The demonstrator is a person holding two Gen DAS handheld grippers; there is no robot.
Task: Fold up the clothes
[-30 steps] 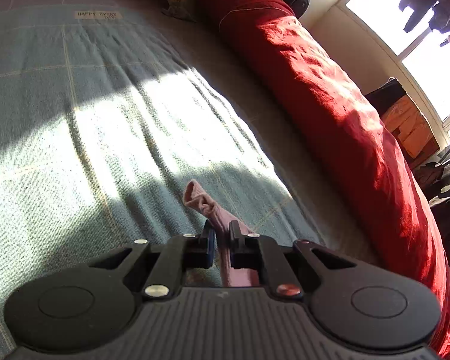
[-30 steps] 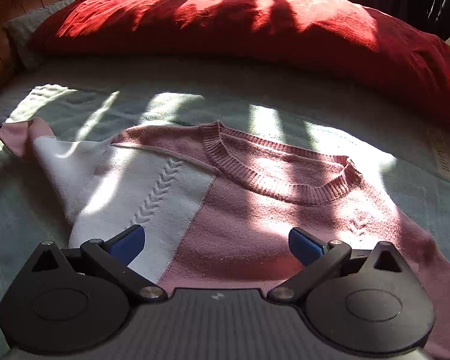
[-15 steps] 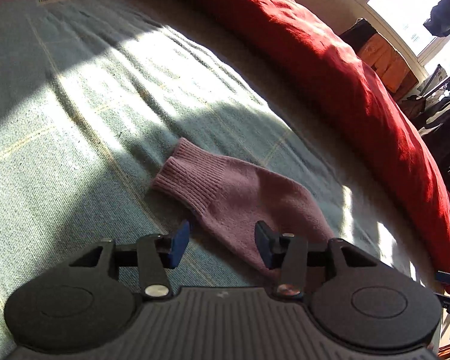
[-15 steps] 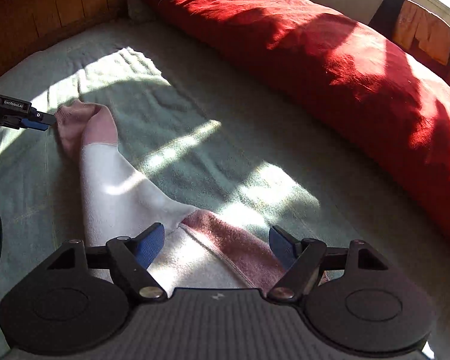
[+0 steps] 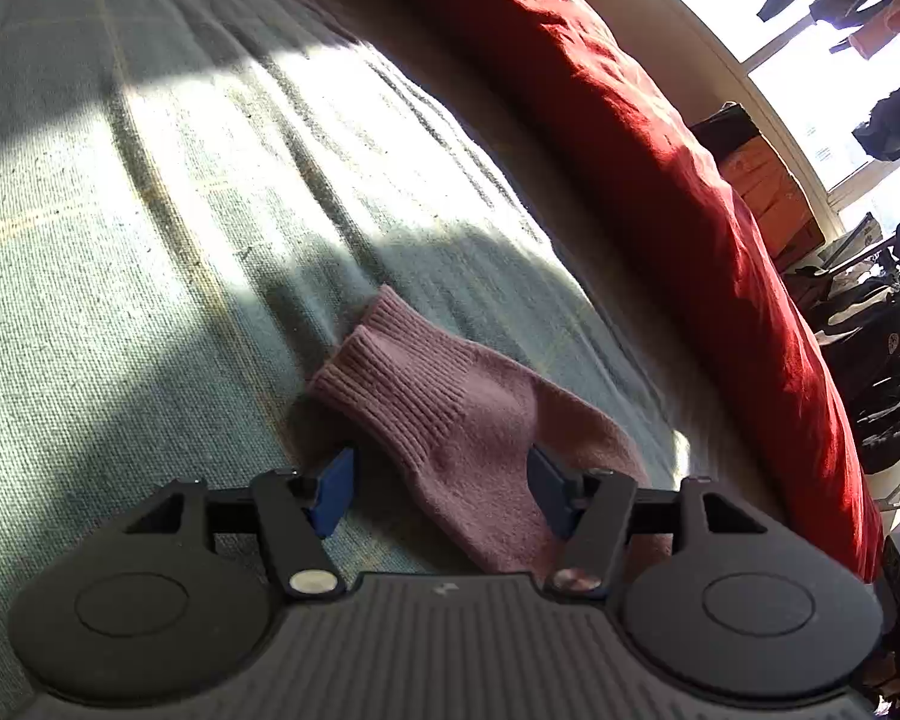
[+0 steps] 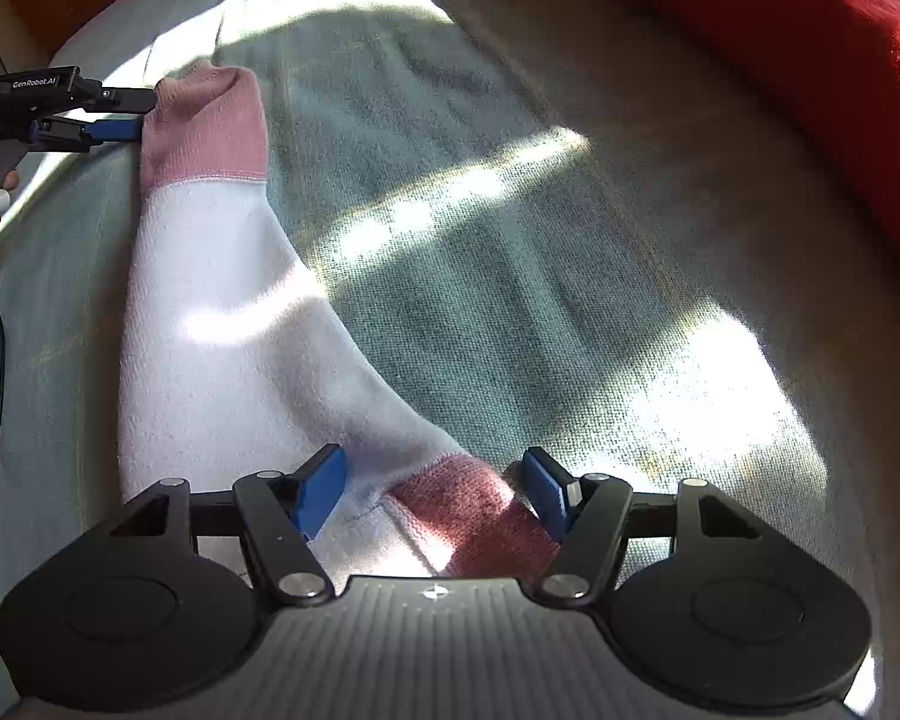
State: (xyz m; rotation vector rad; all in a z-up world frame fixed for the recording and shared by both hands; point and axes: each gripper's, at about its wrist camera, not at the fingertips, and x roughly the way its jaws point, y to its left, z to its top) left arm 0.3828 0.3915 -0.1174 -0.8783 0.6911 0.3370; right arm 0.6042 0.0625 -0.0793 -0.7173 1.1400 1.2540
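Now | left claw [image 5: 441, 495] wide | right claw [image 6: 435, 495] wide | sleeve [image 6: 222, 312] flat (bedspread [image 6: 510, 240])

My sweater's sleeve [image 6: 222, 324] is white with a pink ribbed cuff [image 5: 402, 384]. The blanket [image 5: 120, 312] is grey-green with thin yellowish lines. The duvet [image 5: 660, 168] is deep red. My grippers are black with blue fingertips [image 6: 315, 489].

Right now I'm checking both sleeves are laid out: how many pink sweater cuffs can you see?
1: the pink cuff lies on the blanket at the left gripper, whose jaws are open. The other sleeve's cuff is out of view.
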